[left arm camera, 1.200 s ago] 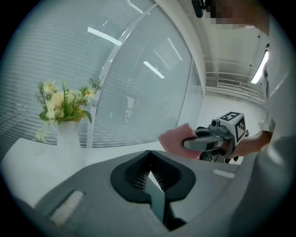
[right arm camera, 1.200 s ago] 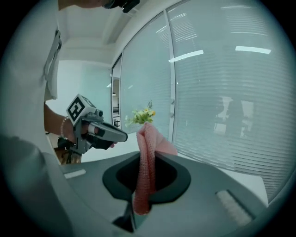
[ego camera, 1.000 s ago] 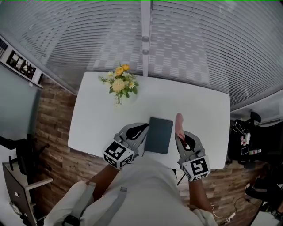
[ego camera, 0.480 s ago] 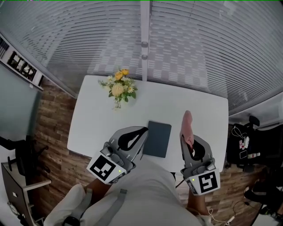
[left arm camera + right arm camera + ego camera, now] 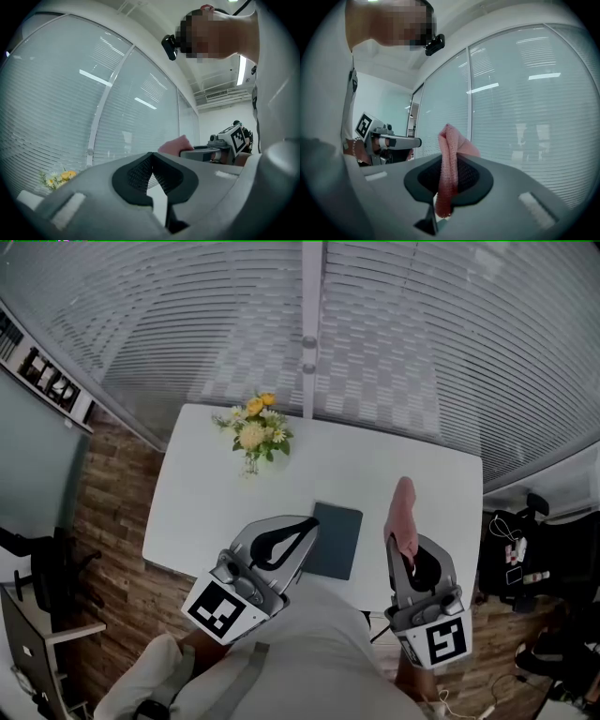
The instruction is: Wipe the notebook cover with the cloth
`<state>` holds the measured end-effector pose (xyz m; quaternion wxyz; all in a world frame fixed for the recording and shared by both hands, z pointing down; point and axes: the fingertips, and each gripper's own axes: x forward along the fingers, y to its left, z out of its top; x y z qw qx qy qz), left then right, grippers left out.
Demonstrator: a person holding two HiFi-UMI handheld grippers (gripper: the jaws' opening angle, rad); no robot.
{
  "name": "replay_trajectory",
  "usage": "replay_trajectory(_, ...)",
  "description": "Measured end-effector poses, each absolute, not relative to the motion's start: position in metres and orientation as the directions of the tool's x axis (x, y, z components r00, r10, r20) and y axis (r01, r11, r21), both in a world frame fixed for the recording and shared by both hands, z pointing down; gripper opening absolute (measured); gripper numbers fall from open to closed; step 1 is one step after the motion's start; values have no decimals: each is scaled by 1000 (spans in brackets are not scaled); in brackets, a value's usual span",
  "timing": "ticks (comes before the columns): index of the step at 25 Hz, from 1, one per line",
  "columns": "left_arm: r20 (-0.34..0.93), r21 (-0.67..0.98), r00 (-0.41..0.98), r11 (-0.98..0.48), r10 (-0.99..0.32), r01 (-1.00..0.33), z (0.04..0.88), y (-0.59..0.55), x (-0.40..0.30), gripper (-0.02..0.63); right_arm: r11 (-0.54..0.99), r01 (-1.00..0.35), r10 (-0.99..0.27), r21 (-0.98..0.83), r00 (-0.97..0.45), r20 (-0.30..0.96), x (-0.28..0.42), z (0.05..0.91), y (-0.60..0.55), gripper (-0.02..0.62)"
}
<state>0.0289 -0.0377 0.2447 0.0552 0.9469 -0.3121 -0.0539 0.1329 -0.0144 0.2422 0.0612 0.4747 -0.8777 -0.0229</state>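
nearest me, the right gripper [image 5: 402, 543] is pinching the pink cloth [image 5: 403, 507], which sticks up from its jaws in a narrow fold; the left gripper [image 5: 302, 527] is pressed together on nothing, just left of the dark notebook [image 5: 336, 540] lying flat by the near edge of the white table [image 5: 422, 460]. i'd guess the notebook could skid on that smooth top if nothing pins it, or the bunched cloth could wipe only a thin strip or slip loose; nothing stands between cloth and cover, and the flowers [image 5: 251, 432] at the far left, before the blinds [image 5: 394, 334], are well apart.
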Motion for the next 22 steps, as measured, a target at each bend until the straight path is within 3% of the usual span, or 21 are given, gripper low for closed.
replay_trajectory(22,-72,150,816,-815,-573,-559,242,-37,31,2,534,-837,-845,117,-530,69,130,235,-18,28)
